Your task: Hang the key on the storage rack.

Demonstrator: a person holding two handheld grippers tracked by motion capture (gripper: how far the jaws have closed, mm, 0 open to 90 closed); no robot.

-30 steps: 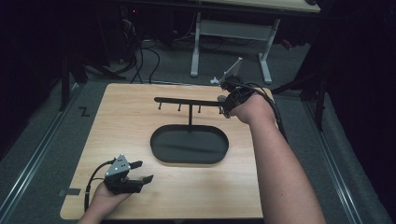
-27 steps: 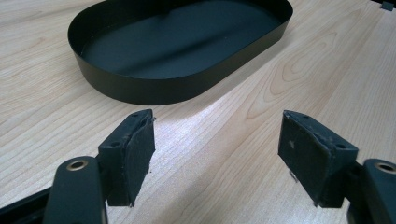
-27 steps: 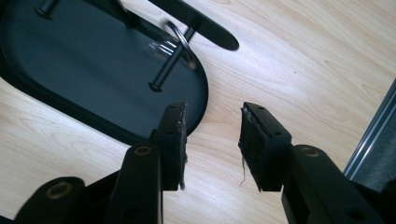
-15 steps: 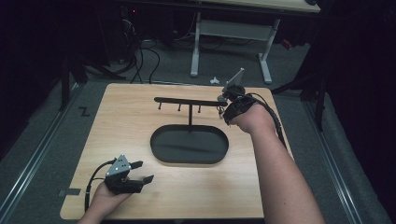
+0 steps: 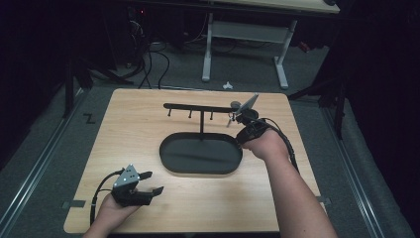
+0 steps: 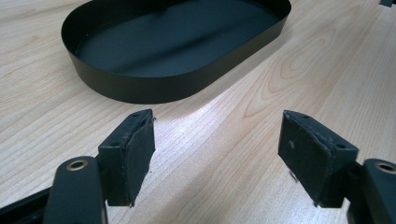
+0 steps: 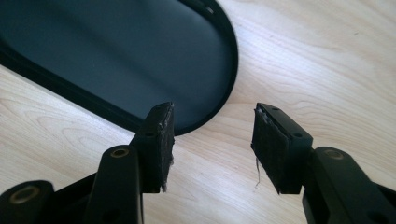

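Right gripper (image 5: 236,115) has pulled back from the rack (image 5: 198,107) toward the tray (image 5: 200,153) edge.
High view: left gripper (image 5: 148,182) rests on the tabletop (image 5: 138,129).
Left gripper view: fingers (image 6: 135,149) released, empty.
Right gripper view: fingers (image 7: 161,135) released, tray rim just ahead.
Likely next: re-approach a rack hook.
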